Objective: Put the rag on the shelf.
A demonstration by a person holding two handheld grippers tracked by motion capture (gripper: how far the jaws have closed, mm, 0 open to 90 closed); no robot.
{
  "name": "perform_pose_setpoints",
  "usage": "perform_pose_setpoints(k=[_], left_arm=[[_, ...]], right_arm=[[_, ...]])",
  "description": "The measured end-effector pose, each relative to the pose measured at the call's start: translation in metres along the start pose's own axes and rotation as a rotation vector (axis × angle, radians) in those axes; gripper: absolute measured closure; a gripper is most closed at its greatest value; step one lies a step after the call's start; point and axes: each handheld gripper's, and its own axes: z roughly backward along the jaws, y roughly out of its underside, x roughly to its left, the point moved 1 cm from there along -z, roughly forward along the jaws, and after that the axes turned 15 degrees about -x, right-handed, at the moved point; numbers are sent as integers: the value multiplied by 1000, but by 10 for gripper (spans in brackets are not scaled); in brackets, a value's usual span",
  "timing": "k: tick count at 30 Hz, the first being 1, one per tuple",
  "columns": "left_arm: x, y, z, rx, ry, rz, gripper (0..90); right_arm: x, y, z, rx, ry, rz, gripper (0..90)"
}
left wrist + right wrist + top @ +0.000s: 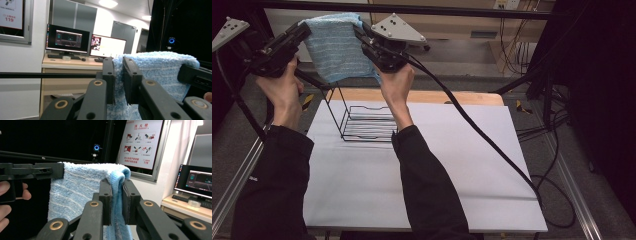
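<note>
Dark sleeves point(272, 185) rise from 6 o'clock in the high view, each hand raised toward 12 o'clock. Between them hangs a blue towel point(336, 47), stretched in the air above the far edge of the white table point(462, 165), with a black wire rack point(364, 122) standing on the table just below it. At 10 o'clock the left gripper point(304, 31) pinches the towel's upper left corner; at 12 o'clock the right gripper point(362, 37) pinches the upper right corner. From the left gripper view, the black jaws stand clenched on a fold of towel point(155, 67) at centre, the cloth running toward 3 o'clock to the other gripper; two monitors point(85, 43) sit on a desk at 10 o'clock. From the right gripper view, the jaws are likewise clamped on the towel's point(82, 187) bunched corner, the cloth spreading toward 9 o'clock, and a wall poster point(142, 142) hangs at 1 o'clock.
</note>
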Motion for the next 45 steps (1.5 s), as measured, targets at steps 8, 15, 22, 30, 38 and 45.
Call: perform_pose_setpoints(k=[8, 15, 22, 30, 38, 45], left_arm=[[8, 10, -11, 18, -6, -13, 803], [18, 21, -19, 45, -11, -14, 802], [26, 34, -20, 79, -20, -20, 802], [24, 44, -26, 121, -8, -55, 801], [20, 60, -28, 162, 4, -67, 800], [23, 72, -17, 192, 24, -64, 799]], right_arm=[[-8, 9, -7, 21, 11, -14, 802], [-12, 22, -13, 50, 24, -27, 802], [-12, 38, -15, 85, 27, -26, 802], [-17, 52, -8, 107, 41, -39, 801], [-23, 64, 4, 124, 53, -56, 801], [-20, 77, 13, 143, 41, -67, 800]])
